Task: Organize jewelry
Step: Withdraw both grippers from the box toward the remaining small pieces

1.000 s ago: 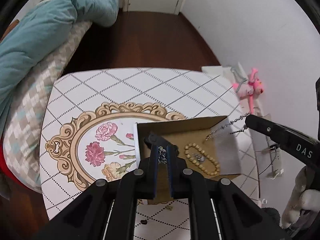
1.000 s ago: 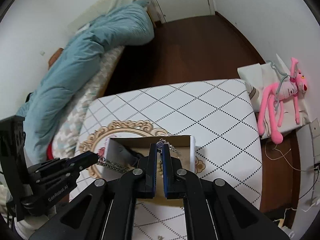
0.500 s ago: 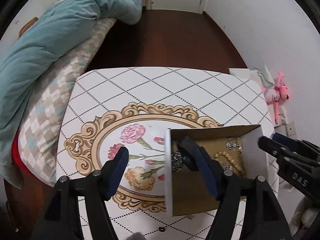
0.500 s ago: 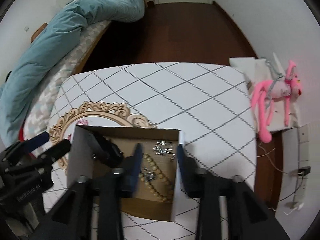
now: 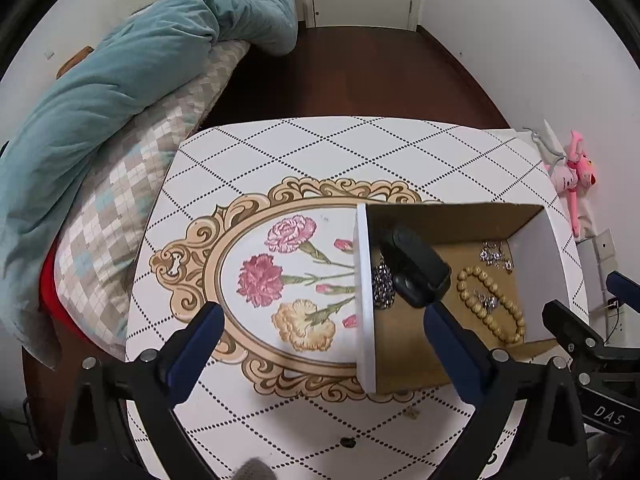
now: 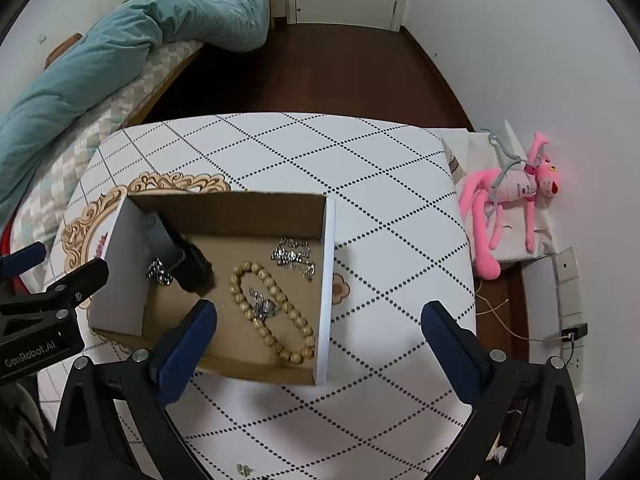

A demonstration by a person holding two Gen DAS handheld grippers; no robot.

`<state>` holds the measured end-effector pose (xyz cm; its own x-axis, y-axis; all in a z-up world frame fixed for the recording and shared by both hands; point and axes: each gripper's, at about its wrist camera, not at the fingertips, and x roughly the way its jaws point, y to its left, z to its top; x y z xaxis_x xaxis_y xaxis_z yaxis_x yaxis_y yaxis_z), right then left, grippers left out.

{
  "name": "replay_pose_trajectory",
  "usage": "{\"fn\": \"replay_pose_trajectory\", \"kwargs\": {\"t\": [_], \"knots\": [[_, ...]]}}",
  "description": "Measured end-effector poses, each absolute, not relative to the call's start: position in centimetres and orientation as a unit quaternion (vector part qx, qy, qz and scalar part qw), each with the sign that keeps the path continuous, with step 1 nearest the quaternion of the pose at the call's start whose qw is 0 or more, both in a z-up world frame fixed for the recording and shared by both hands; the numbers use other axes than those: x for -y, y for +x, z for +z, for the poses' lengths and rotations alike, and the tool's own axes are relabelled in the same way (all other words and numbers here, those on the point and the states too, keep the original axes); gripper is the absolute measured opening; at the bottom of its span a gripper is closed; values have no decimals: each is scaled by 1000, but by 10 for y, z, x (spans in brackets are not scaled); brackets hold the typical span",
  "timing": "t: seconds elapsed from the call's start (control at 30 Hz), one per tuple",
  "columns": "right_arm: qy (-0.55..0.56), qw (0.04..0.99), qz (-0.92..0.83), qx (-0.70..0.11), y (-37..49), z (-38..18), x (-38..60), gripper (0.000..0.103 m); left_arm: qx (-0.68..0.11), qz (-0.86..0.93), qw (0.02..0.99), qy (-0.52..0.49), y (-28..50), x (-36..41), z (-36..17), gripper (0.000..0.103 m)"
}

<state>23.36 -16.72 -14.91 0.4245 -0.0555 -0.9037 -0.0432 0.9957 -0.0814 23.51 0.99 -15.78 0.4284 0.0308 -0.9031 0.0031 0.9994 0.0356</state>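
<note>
An open cardboard box (image 6: 328, 280) (image 5: 364, 300) with white outer walls stands on the patterned table. In it lie a wooden bead bracelet (image 6: 272, 312) (image 5: 490, 306), a silver chain (image 6: 294, 258) (image 5: 494, 254) at the far right, a small silver piece (image 6: 262, 306) inside the bracelet, a dark chain (image 6: 158, 272) (image 5: 382, 284) by the left wall, and a black watch band (image 6: 176, 252) (image 5: 416, 266). My left gripper (image 5: 320, 334) is open and empty above the box's left wall. My right gripper (image 6: 318, 336) is open and empty above the box's right side.
The table (image 6: 360, 168) has a diamond pattern and a floral medallion (image 5: 280, 272). A bed with a teal duvet (image 5: 120, 92) lies to the left. A pink plush toy (image 6: 516, 196) and cables lie on the floor at the right. A small trinket (image 6: 244, 469) lies at the table's near edge.
Both grippers were shut on chains over the box; they opened, dropped the chains into the box, and have pulled back and up.
</note>
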Motion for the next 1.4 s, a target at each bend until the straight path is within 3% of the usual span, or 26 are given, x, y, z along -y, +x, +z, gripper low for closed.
{"fn": "replay_pose_trajectory", "kwargs": {"t": [0.47, 1.13, 1.4], "knots": [[-25, 861, -29, -507, 200, -134, 179, 103, -489, 31, 872, 8, 197, -13, -131, 102], [-15, 914, -48, -402, 121, -34, 176, 103, -418, 1, 909, -7, 129, -5, -55, 102], [4, 901, -35, -433, 102, -49, 178, 103, -439, 12, 899, -7, 120, -8, -72, 102]]}}
